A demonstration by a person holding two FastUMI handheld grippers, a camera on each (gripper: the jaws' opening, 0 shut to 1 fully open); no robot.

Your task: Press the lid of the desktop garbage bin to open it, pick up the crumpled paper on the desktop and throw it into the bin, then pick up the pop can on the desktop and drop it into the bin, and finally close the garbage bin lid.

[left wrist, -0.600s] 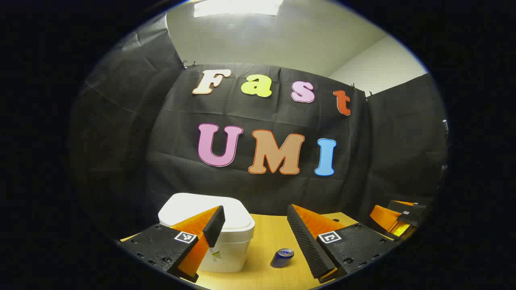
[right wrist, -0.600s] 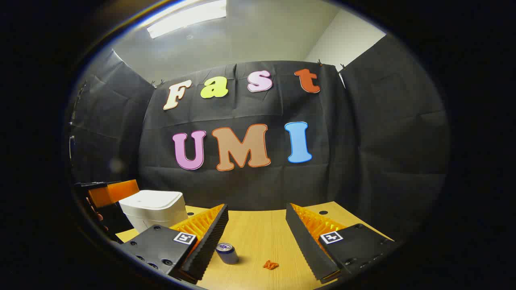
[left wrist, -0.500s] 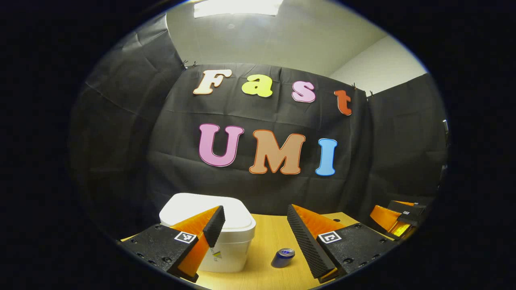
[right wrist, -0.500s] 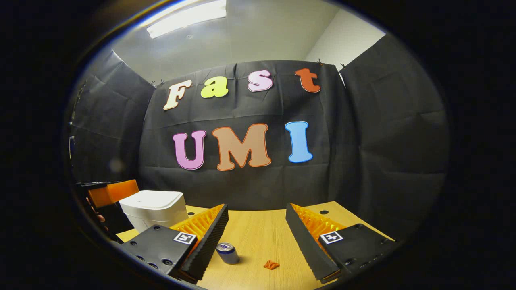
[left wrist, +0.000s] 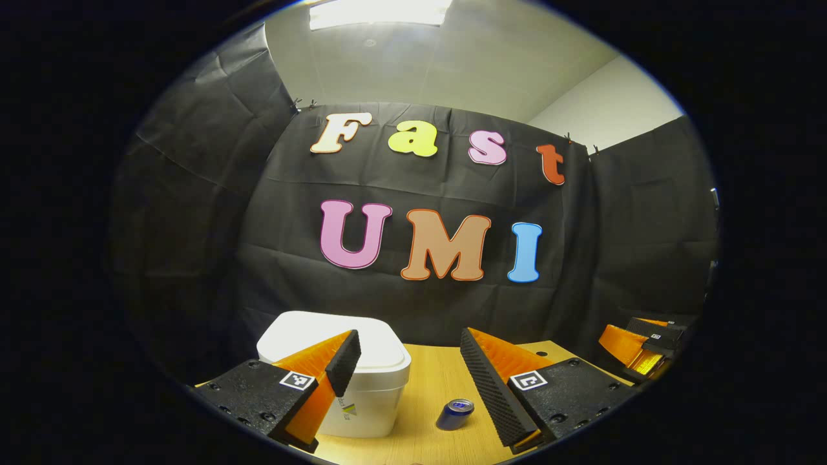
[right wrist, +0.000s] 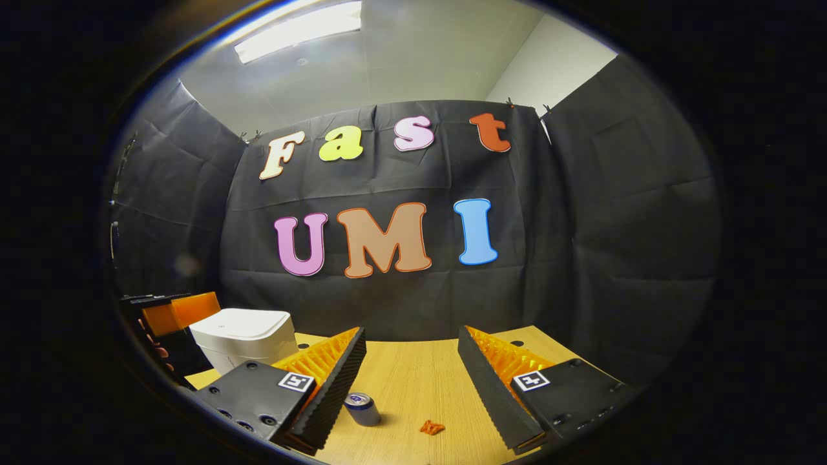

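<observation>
Both grippers have barely shifted over the last half second. Left gripper point(left wrist: 408, 355) spread, empty, with the bin point(left wrist: 362, 381) lower left, lid down. Right gripper point(right wrist: 411, 355) spread, empty; can point(right wrist: 362, 409) and paper point(right wrist: 431, 427) lie low centre. Lid press not yet begun.

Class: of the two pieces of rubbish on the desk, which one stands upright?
The pop can: a blue cylinder standing on its base. The crumpled paper is a small flat orange scrap.
</observation>
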